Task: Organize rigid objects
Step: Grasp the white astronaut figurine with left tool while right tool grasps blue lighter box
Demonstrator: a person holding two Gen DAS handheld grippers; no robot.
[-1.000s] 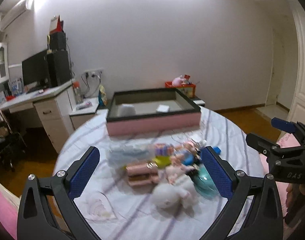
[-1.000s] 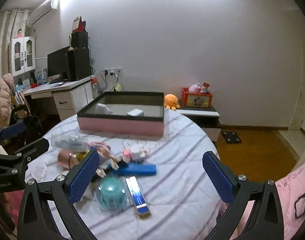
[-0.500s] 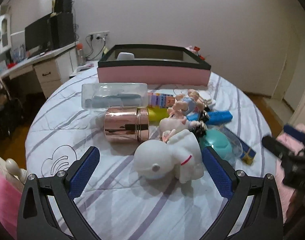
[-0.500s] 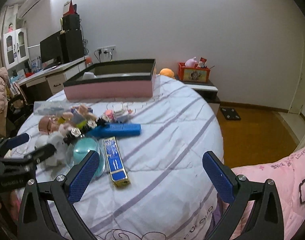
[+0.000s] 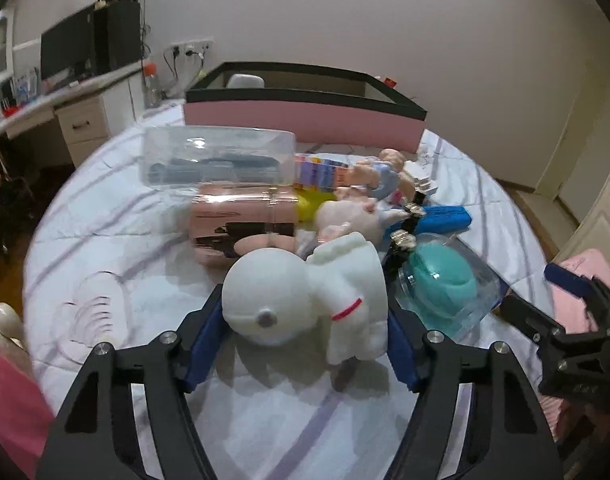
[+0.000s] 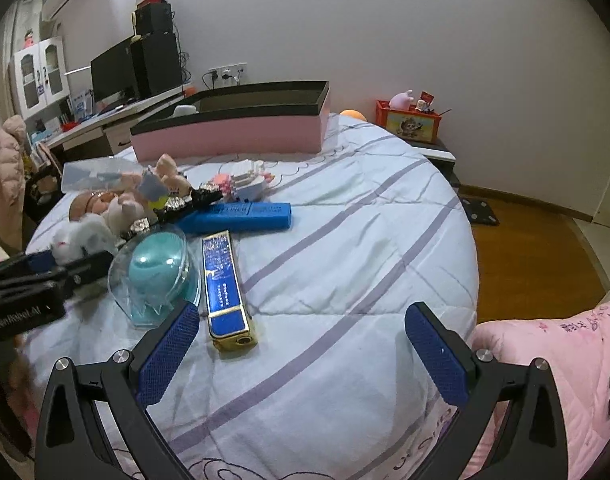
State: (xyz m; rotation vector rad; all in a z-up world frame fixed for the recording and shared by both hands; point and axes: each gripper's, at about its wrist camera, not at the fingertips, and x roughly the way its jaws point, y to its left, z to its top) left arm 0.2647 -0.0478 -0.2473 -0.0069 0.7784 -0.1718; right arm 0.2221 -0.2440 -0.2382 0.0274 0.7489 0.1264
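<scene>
The left gripper's (image 5: 305, 344) jaws were closing around the white figurine (image 5: 305, 300), which lay on its side between the blue pads, both close against its flanks; whether they pressed it yet I could not tell. Just behind the figurine lay a rose-gold cylinder (image 5: 241, 216), and beyond that a clear plastic case (image 5: 219, 158). To the figurine's right sat a teal dome in clear packaging (image 5: 441, 286). Farther back from the figurine stood the pink box with a dark rim (image 5: 305, 118). The right gripper (image 6: 301, 354) stood wide open with nothing between its jaws, over bare striped bedding (image 6: 345, 272), well right of the figurine, near a blue-and-gold bar (image 6: 225, 292).
</scene>
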